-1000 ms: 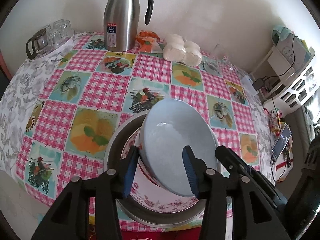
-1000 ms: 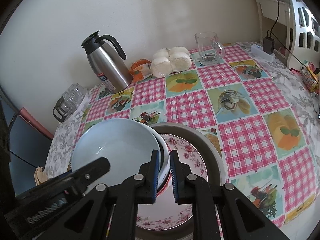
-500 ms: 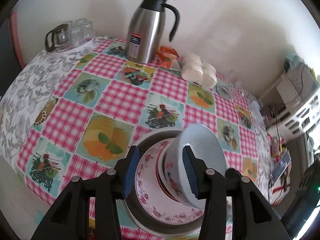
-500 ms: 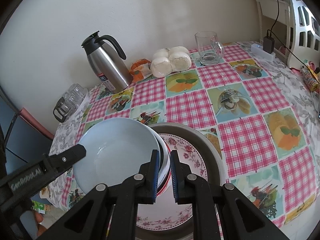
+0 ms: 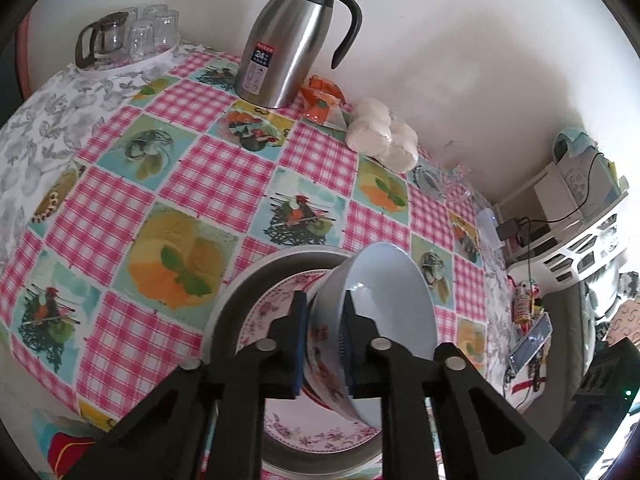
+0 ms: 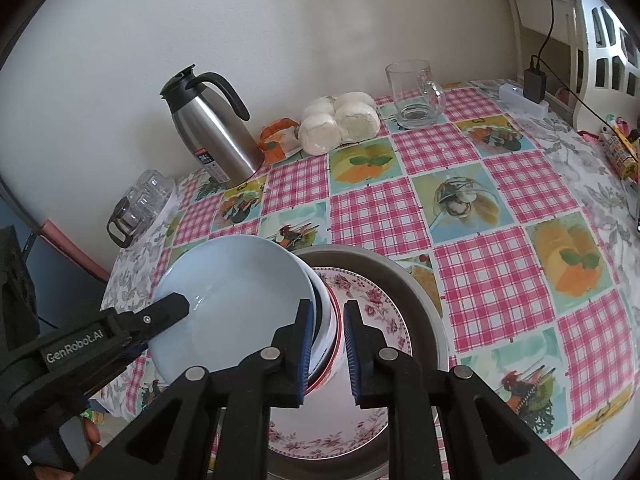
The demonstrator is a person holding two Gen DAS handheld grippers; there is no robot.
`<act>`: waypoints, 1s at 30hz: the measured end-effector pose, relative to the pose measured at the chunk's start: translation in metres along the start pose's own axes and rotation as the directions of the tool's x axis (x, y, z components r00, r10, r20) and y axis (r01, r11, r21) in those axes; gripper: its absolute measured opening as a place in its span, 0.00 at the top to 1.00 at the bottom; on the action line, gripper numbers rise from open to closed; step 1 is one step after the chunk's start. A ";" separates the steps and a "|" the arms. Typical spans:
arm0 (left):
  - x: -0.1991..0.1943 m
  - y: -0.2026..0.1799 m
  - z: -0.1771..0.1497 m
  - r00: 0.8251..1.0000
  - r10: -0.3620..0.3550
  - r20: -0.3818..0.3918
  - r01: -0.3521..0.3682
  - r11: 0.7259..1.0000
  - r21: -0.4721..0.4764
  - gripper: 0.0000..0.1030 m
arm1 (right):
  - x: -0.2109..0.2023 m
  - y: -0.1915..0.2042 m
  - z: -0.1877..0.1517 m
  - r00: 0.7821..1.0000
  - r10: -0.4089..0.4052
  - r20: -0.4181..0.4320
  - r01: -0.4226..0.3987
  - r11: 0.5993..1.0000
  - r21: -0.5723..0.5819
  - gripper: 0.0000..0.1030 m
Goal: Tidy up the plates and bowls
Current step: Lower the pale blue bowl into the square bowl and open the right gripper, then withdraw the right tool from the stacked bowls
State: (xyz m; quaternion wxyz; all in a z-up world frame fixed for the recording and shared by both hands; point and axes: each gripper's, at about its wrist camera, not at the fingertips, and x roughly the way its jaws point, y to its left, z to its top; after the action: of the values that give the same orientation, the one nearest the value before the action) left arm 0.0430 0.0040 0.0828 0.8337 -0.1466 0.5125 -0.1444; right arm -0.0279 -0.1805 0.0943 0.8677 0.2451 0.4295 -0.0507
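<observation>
A stack of nested bowls, the top one pale blue inside (image 5: 386, 312) (image 6: 236, 304), is tilted over a floral plate (image 5: 268, 312) (image 6: 372, 312) that lies in a grey metal basin (image 5: 236, 296) (image 6: 416, 280). My left gripper (image 5: 323, 346) is shut on the bowl stack's rim, one finger inside and one outside. My right gripper (image 6: 325, 350) is shut on the opposite rim of the same stack. The left gripper's finger (image 6: 160, 312) shows in the right wrist view, reaching over the blue bowl.
A steel thermos jug (image 5: 292, 36) (image 6: 212, 132), an orange packet (image 5: 322, 100), bagged white buns (image 5: 380, 136) (image 6: 340, 122) and a glass mug (image 6: 414, 94) stand along the wall. A tray of glasses (image 5: 128, 36) sits far left. A white shelf (image 5: 580, 216) stands right.
My left gripper has closed from open onto the bowl stack's rim and pulled back. My right gripper has stayed shut on the other rim.
</observation>
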 end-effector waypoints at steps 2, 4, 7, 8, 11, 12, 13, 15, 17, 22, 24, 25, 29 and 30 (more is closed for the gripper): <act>0.002 0.001 0.000 1.000 0.002 -0.002 -0.002 1.000 -0.004 0.88 | -0.001 -0.002 0.001 1.000 0.000 0.002 0.000 1.000 0.007 0.79; 0.005 0.002 0.000 1.000 0.000 -0.009 0.000 1.000 -0.009 0.88 | -0.002 -0.003 0.001 1.000 0.000 0.006 0.000 1.000 0.011 0.78; 0.007 0.003 0.000 1.000 -0.005 -0.016 0.005 1.000 -0.015 0.88 | -0.003 -0.004 0.002 1.000 0.001 0.008 -0.001 1.000 0.012 0.77; 0.006 0.003 0.000 1.000 -0.005 -0.016 0.004 1.000 -0.015 0.88 | -0.003 -0.003 0.002 1.000 0.001 0.008 -0.001 1.000 0.012 0.77; 0.006 0.003 0.000 1.000 0.003 -0.012 -0.003 1.000 -0.012 0.89 | -0.003 -0.003 0.001 1.000 -0.001 0.008 0.001 1.000 0.010 0.76; 0.007 0.002 0.000 1.000 0.008 -0.010 -0.008 1.000 -0.009 0.88 | -0.003 -0.003 0.001 1.000 -0.001 0.008 0.001 1.000 0.011 0.75; 0.007 0.002 0.000 1.000 0.013 -0.008 -0.013 1.000 -0.007 0.88 | -0.003 -0.003 0.001 1.000 -0.003 0.008 0.003 1.000 0.012 0.74; 0.008 0.000 0.000 1.000 0.028 -0.004 -0.028 1.000 0.004 0.88 | -0.003 -0.003 0.002 1.000 -0.019 0.008 0.019 1.000 0.009 0.69; 0.008 -0.001 0.000 0.999 0.042 -0.001 -0.041 0.999 0.013 0.88 | -0.003 -0.003 0.002 0.999 -0.048 0.008 0.048 0.999 0.006 0.58; 0.008 -0.003 -0.001 0.998 0.060 -0.001 -0.060 0.998 0.027 0.88 | -0.001 -0.006 0.002 0.998 -0.058 -0.007 0.058 0.998 0.005 0.48; 0.008 -0.002 -0.001 0.998 0.061 -0.006 -0.061 0.998 0.025 0.87 | -0.001 -0.005 0.002 0.998 -0.060 -0.008 0.060 0.998 -0.003 0.43; 0.008 -0.002 -0.002 0.998 0.066 -0.010 -0.066 0.998 0.026 0.85 | -0.001 -0.004 0.001 0.998 -0.059 -0.008 0.059 0.998 -0.008 0.42; 0.004 -0.002 -0.002 0.995 0.098 -0.008 -0.097 0.995 0.028 0.74 | 0.000 -0.001 0.001 0.998 -0.066 -0.005 0.065 0.998 -0.022 0.33; 0.001 -0.001 -0.001 0.995 0.100 -0.001 -0.100 0.995 0.026 0.69 | 0.001 -0.001 0.001 0.998 -0.069 -0.006 0.069 0.997 -0.023 0.32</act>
State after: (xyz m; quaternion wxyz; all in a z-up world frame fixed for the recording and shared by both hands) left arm 0.0422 0.0022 0.0817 0.8410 -0.1099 0.5183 -0.1093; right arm -0.0271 -0.1816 0.0936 0.8667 0.2204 0.4411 -0.0749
